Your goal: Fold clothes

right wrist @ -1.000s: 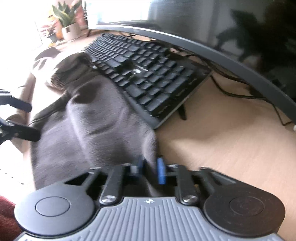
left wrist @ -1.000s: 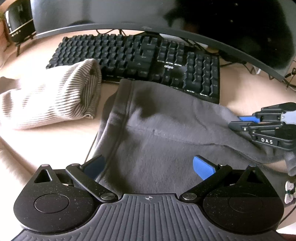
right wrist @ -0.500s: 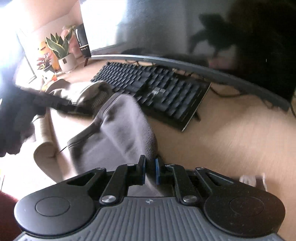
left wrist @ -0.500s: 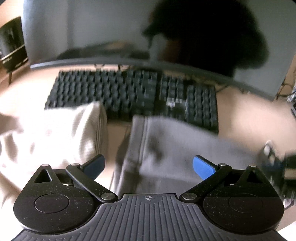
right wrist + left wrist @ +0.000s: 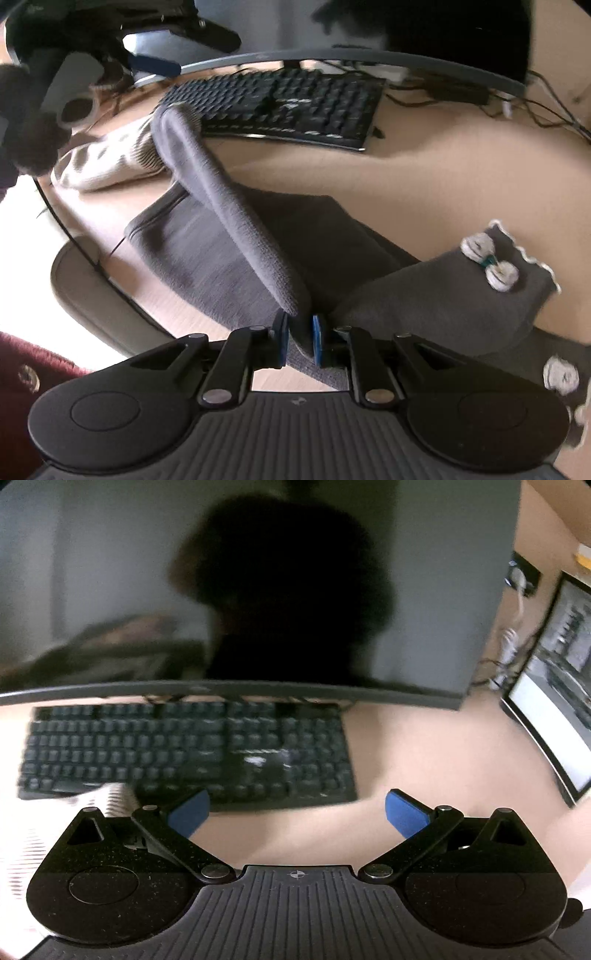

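A dark grey garment (image 5: 207,254) lies spread on the wooden desk (image 5: 424,177). My right gripper (image 5: 299,341) is shut on one edge of it, and a raised ridge of grey fabric (image 5: 221,192) runs from the pads to the far left. In the left wrist view my left gripper (image 5: 295,812) is open and holds nothing; it hangs over bare desk in front of the keyboard (image 5: 184,753). One of its blue fingers (image 5: 155,64) shows at the top left of the right wrist view. A striped beige garment (image 5: 107,158) lies left of the grey one.
A black keyboard (image 5: 288,103) sits under a wide curved monitor (image 5: 258,590). A second screen (image 5: 554,731) stands at the right. Dark socks with white pompoms (image 5: 491,266) lie by the grey garment. A chair armrest (image 5: 85,284) sticks out below the desk edge.
My left gripper has risen off the grey garment and now faces the keyboard and monitor. The right gripper has pulled its held edge back and higher, drawing the fabric into a ridge.
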A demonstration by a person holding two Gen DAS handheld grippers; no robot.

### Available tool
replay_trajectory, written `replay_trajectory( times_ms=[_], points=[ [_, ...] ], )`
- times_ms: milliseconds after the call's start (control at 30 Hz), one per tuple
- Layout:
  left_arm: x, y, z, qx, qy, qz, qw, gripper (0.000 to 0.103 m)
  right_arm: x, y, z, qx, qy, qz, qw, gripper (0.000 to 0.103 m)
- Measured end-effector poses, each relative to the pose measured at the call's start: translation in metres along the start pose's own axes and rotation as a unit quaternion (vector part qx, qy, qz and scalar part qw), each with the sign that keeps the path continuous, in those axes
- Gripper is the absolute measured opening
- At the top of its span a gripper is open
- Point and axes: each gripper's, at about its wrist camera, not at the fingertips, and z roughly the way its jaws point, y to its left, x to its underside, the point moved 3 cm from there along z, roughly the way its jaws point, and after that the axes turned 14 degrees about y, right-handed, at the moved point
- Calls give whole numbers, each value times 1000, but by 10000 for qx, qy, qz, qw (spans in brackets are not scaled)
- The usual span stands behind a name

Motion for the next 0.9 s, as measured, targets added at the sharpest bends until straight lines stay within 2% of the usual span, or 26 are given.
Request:
replay_trajectory(
  times_ms=[133, 200, 267, 300, 467, 633, 667, 767, 900],
  points=[
    [19, -7, 21, 81, 365, 367, 9986, 103, -3, -14, -26, 57, -517, 621, 9967, 17],
    [34, -8, 26, 146, 549, 435, 9974, 103, -7, -28, -42, 253, -810, 1007, 9913, 33],
    [51, -8, 28, 224, 724, 467, 9960, 103, -13, -47, -51, 528, -1024, 1397, 9835, 42],
    [60, -8, 29, 265, 817, 444, 9953, 103, -16, -57, -54, 667, -1078, 1578, 9793, 43],
    [100, 1, 22, 278, 1077, 113, 9937, 103, -48, -93, -27, 1237, -849, 1969, 9689, 43],
    [118, 9, 22, 130, 1163, -405, 9923, 103, -62, -95, 17, 1490, -384, 1860, 9704, 48],
    [117, 8, 20, 111, 1137, -471, 9923, 103, -61, -95, 22, 1525, -337, 1825, 9707, 48],
    [111, -2, 14, -8, 997, -456, 9940, 103, -55, -97, 29, 1640, -371, 1672, 9715, 23],
    [102, -18, 17, -150, 934, -484, 9943, 103, -42, -107, 5, 1386, -666, 1698, 9734, 16]
  ],
)
